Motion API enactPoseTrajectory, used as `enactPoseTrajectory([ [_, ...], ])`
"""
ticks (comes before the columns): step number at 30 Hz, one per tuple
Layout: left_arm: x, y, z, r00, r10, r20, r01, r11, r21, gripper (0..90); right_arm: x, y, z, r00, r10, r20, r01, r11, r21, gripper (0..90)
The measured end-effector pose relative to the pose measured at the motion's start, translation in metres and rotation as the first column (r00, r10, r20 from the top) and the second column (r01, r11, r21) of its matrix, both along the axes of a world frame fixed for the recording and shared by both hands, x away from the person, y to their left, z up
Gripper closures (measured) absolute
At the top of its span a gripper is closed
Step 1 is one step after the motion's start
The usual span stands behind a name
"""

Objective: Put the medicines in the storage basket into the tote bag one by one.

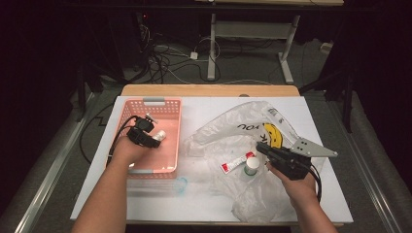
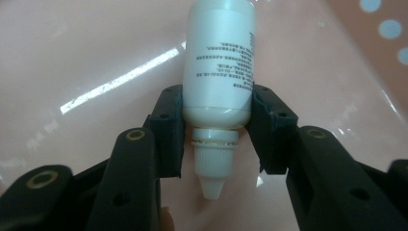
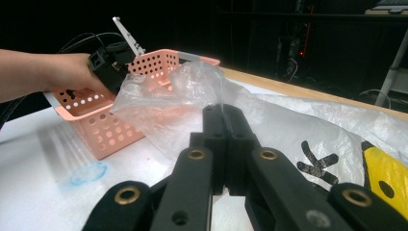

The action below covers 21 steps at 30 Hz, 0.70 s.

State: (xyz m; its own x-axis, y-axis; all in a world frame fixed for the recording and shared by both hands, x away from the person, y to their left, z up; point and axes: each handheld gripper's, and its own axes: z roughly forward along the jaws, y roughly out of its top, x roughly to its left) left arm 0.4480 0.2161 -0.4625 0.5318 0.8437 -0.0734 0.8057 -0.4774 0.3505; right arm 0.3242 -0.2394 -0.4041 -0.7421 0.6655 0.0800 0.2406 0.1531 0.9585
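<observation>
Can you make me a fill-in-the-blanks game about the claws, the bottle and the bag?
1. The left claw grips a white ____.
2. That claw reaches into the pink ____.
3. The right claw pinches the clear plastic ____.
4. The bottle's pointed cap faces ____ the camera on the left claw.

Missing words: bottle; basket; bag; toward

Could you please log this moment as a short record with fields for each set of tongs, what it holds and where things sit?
left tongs: closed on the white dropper bottle, nozzle pointing back toward the hand
bottle location: inside the pink basket, over its floor
right tongs: shut, pinching an edge of the clear plastic bag
bag contents: red and white tube and a white capped container lying within the bag's outline
surface: white table
</observation>
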Motion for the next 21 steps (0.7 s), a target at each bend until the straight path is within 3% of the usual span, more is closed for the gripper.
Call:
enactPoseTrajectory([
  [14,-0.013,0.005,0.025,0.9962,0.033,0.081,-0.027,0.9964,-0.081,58.5,0.0,-0.002,0.002,1.0,-0.003,0.005,0.003,1.0,0.008,90.0],
  [21,-0.031,0.002,0.041,0.9901,0.035,0.136,-0.013,0.9872,-0.159,58.5,-0.001,-0.003,0.003,1.0,-0.004,0.005,0.004,0.9999,0.013,90.0],
])
